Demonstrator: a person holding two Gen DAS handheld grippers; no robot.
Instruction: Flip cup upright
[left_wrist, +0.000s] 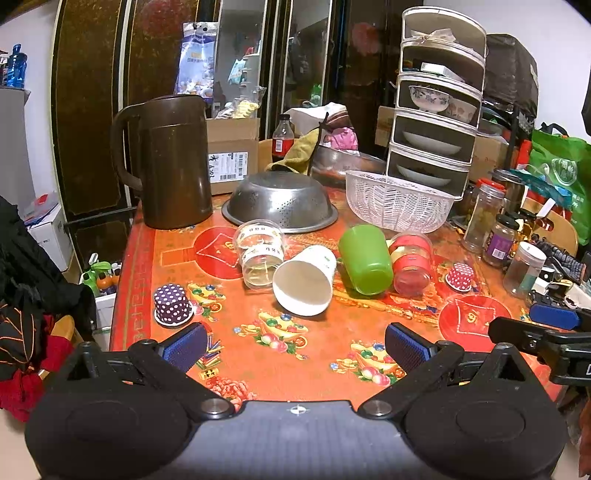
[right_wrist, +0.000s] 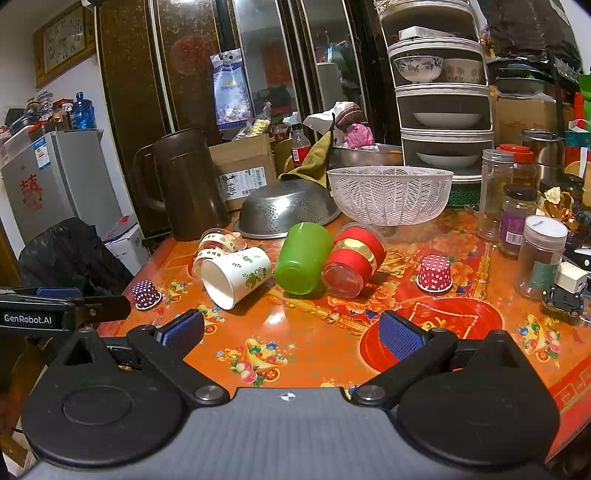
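Several cups lie on their sides mid-table: a clear plastic cup (left_wrist: 258, 254) (right_wrist: 218, 243), a white paper cup (left_wrist: 304, 280) (right_wrist: 236, 275) with its mouth toward me, a green cup (left_wrist: 364, 258) (right_wrist: 303, 258), and a red-banded clear cup (left_wrist: 412, 264) (right_wrist: 352, 262). Two small dotted cups stand mouth-down: a purple one (left_wrist: 171, 304) (right_wrist: 146, 293) and a red one (left_wrist: 460, 275) (right_wrist: 436, 273). My left gripper (left_wrist: 295, 347) is open and empty, short of the white cup. My right gripper (right_wrist: 291, 334) is open and empty, short of the green cup.
A brown jug (left_wrist: 173, 162), an upturned steel colander (left_wrist: 280, 203) and a white mesh basket (left_wrist: 399, 201) stand behind the cups. Jars (right_wrist: 517, 218) crowd the right side. A tiered dish rack (left_wrist: 436, 103) stands at the back right. The table's left edge (left_wrist: 125, 288) is near the purple cup.
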